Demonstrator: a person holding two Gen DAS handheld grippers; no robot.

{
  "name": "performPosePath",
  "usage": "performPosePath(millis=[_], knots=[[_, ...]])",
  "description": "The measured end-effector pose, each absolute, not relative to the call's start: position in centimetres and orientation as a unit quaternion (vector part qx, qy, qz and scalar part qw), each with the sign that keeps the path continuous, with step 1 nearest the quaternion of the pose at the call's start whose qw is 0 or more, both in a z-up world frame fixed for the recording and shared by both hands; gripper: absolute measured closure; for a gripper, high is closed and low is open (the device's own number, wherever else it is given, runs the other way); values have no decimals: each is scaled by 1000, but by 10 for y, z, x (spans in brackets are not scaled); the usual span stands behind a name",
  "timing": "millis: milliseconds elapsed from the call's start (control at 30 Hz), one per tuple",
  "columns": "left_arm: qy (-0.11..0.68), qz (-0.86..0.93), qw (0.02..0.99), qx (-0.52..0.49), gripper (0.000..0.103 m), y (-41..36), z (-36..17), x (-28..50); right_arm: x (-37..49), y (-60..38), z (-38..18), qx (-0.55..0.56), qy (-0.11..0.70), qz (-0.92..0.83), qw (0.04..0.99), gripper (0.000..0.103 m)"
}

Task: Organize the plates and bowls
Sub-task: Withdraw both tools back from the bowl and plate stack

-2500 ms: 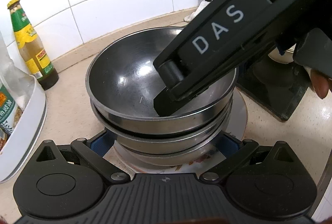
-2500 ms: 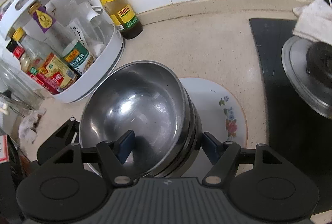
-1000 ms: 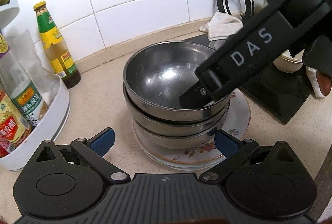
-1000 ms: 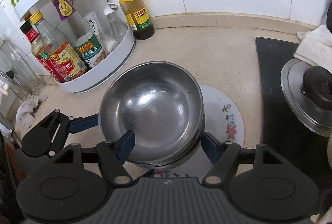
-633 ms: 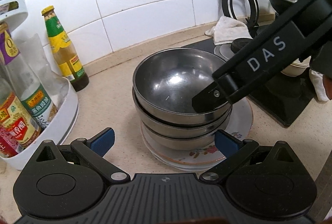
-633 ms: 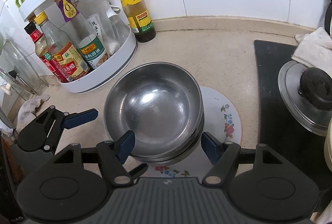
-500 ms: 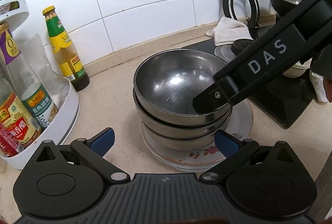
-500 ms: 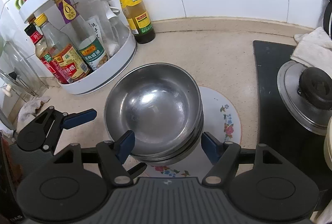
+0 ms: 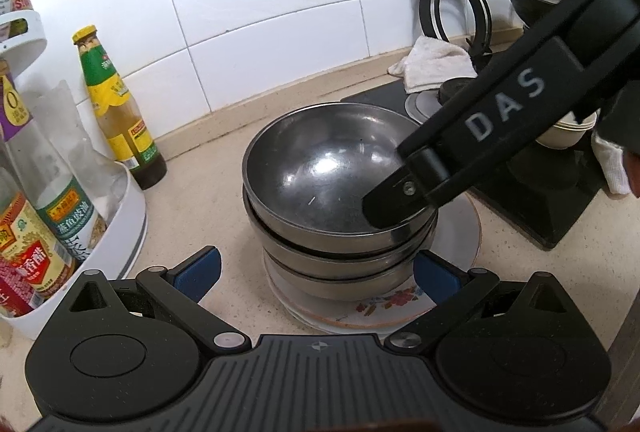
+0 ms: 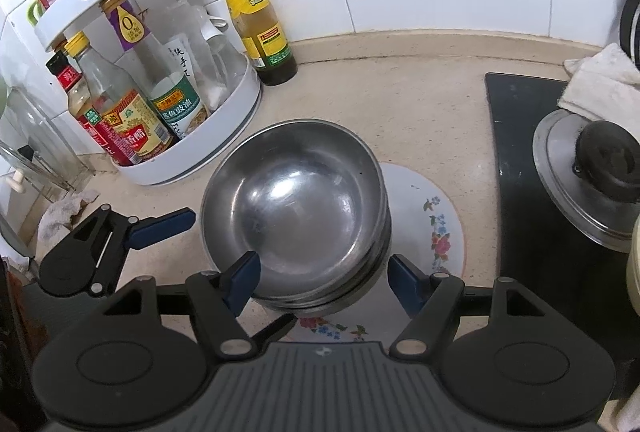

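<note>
Three nested steel bowls [image 9: 320, 167] [image 10: 296, 207] stand on a stack of white floral plates [image 9: 384, 306] [image 10: 434, 228] on the beige counter. My left gripper [image 9: 316, 272] is open, its blue pads either side of the stack's near side and apart from it. It also shows in the right wrist view [image 10: 160, 226] at the left of the bowls. My right gripper [image 10: 322, 278] is open above the near rim of the top bowl. In the left wrist view its fingertip [image 9: 384, 207] hangs over the top bowl's right rim.
A white two-tier rack of sauce bottles [image 10: 192, 147] stands left of the stack. A green-labelled bottle [image 10: 256, 19] is by the tiled wall. A black cooktop [image 10: 520, 159] with a steel lid [image 10: 588, 175], a white cloth [image 10: 600, 83] and a cream bowl [image 9: 564, 131] lie to the right.
Both grippers have pulled back and up from the bowl stack. The right fingers, earlier around the top bowl's rim, now hover over it. The left gripper backed off to the near side.
</note>
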State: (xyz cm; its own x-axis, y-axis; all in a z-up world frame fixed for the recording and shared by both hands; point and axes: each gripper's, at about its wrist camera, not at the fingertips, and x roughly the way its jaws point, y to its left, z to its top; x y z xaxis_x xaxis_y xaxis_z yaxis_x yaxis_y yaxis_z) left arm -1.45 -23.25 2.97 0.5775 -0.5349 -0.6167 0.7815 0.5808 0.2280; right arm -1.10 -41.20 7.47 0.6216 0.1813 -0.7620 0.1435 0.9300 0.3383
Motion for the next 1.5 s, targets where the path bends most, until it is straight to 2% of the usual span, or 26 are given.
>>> performPosePath(millis=[733, 1100, 1300, 1500], knots=[[230, -343, 876, 249, 0, -221, 42, -22, -23, -399, 87, 180, 417, 21, 891, 35], [239, -334, 888, 205, 0, -207, 53, -17, -30, -395, 97, 185, 405, 21, 895, 35], [234, -329, 898, 177, 0, -194, 60, -20, -44, -395, 115, 208, 361, 23, 909, 35], [236, -326, 900, 165, 0, -188, 66, -20, -51, -379, 128, 176, 353, 28, 918, 35]])
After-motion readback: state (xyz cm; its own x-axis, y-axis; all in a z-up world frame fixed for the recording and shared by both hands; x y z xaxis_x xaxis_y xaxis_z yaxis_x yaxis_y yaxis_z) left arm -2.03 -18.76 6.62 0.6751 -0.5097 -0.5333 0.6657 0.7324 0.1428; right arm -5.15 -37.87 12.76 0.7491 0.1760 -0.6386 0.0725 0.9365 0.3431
